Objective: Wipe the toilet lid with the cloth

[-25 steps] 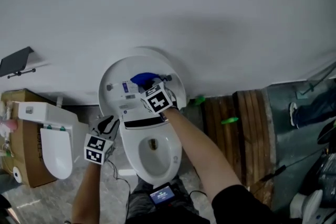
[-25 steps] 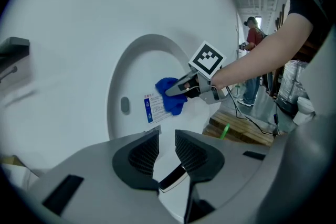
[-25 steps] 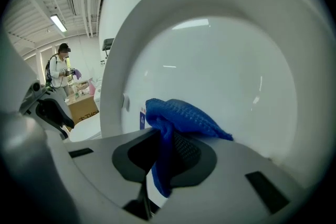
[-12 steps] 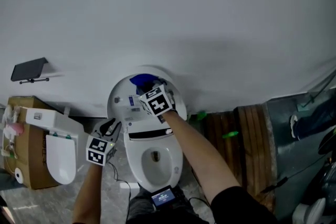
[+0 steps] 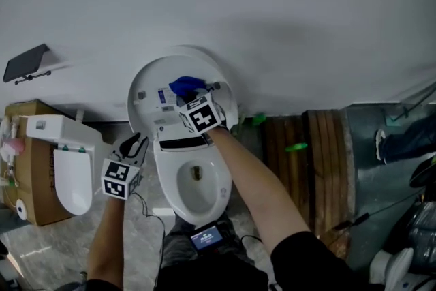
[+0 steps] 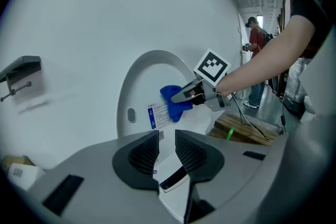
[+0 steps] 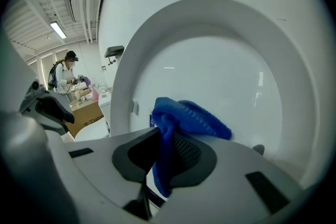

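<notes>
The white toilet lid [image 5: 144,82] stands raised against the wall. My right gripper [image 5: 195,100] is shut on a blue cloth [image 5: 187,85] and holds it against the middle of the lid's inner face, beside a printed label [image 5: 163,95]. In the right gripper view the cloth [image 7: 194,118] bunches out between the jaws of that gripper [image 7: 165,141]. My left gripper [image 5: 133,146] hangs left of the bowl [image 5: 194,180], away from the lid. Its jaws [image 6: 166,136] stand a little apart with nothing between them. The left gripper view also shows the cloth [image 6: 171,103] and the right gripper [image 6: 181,96].
A detached white toilet seat unit [image 5: 65,170] rests on a cardboard box [image 5: 30,215] at the left. A wooden pallet [image 5: 306,160] lies to the right. A black holder [image 5: 24,65] is fixed to the wall. A small screen [image 5: 206,237] sits below the bowl.
The right gripper carried the cloth up toward the lid's top edge, then back down to its middle. The left gripper rose slightly beside the bowl.
</notes>
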